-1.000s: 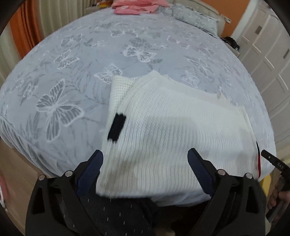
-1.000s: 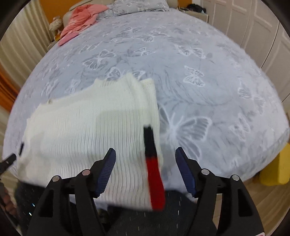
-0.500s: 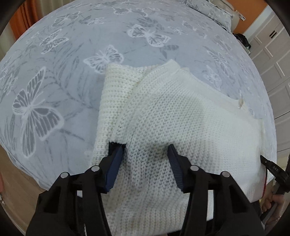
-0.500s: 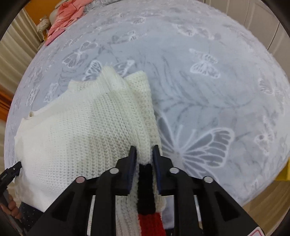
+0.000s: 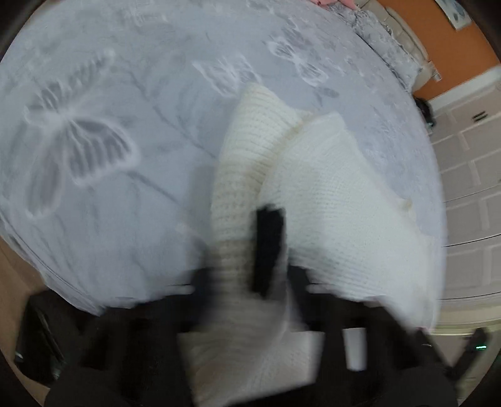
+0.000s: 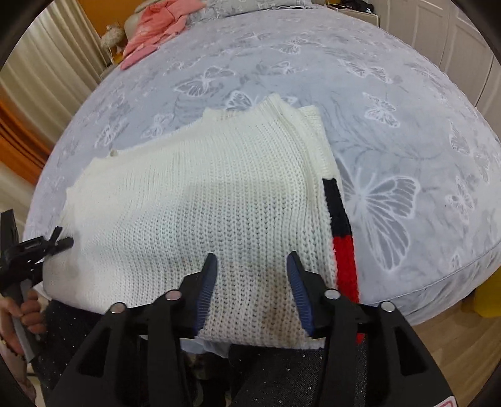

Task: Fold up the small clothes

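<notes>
**Both claws working the near edge of the sweater**

While the white knitted sweater (image 6: 200,200) lies flat on the bed (image 6: 407,94), near its front edge on the grey butterfly bedspread, both claws are on it. Right claw (image 6: 252,275) hovers over the knit close to the sweater's right side, its blue pads (image 6: 208,281) apart and opening, bare fabric showing between them, nothing gripped. Just to its right runs the black and red stripe (image 6: 339,231) along the folded edge.

Over on the left, the picture is badly smeared. Left claw (image 5: 247,281) is closing, and cream knit plus a black band (image 5: 267,247) sit between its dark fingers; it looks pinched, though the blur makes that hard to call. From the right-hand view, that claw's tip meets the sweater's left edge, with a hand (image 6: 22,316) on the handle below.

Far back, a pink garment (image 6: 156,28) lies at the head of the bed.
</notes>
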A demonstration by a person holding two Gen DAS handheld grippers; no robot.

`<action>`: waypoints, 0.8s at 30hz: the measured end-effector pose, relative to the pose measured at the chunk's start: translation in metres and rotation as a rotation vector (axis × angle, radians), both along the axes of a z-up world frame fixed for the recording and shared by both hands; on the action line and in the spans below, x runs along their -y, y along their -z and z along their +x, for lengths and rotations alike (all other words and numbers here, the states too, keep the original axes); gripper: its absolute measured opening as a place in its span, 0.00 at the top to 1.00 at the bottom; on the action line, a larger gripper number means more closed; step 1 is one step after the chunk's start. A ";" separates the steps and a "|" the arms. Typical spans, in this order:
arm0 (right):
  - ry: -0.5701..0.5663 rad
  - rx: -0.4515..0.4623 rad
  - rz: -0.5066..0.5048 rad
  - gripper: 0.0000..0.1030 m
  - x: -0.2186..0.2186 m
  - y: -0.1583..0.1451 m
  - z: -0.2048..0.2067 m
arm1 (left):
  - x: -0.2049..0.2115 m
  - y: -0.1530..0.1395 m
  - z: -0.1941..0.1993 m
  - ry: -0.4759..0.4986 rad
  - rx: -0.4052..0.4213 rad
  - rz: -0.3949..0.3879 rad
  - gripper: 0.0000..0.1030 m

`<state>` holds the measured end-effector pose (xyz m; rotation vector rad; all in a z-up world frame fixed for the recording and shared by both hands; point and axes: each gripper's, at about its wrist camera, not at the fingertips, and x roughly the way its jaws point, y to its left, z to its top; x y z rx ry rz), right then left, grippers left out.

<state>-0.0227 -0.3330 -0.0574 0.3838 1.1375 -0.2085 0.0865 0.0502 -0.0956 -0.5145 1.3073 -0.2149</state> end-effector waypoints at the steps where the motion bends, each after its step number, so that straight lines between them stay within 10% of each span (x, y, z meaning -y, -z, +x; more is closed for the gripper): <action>1: 0.007 -0.004 0.003 0.53 0.001 0.003 -0.002 | -0.001 -0.009 -0.003 -0.019 0.009 -0.023 0.78; 10: 0.050 0.028 0.071 0.54 0.012 0.004 -0.006 | 0.129 -0.145 -0.039 0.251 0.259 -0.129 0.79; 17: 0.112 0.070 0.179 0.53 0.037 -0.006 -0.017 | 0.254 -0.089 -0.069 0.452 0.102 -0.087 0.53; 20: 0.042 0.093 0.184 0.41 0.042 -0.028 -0.019 | 0.238 -0.099 -0.095 0.450 0.159 -0.087 0.31; 24: -0.065 0.093 0.276 0.25 0.036 -0.035 0.001 | 0.185 -0.110 -0.103 0.383 0.260 0.061 0.27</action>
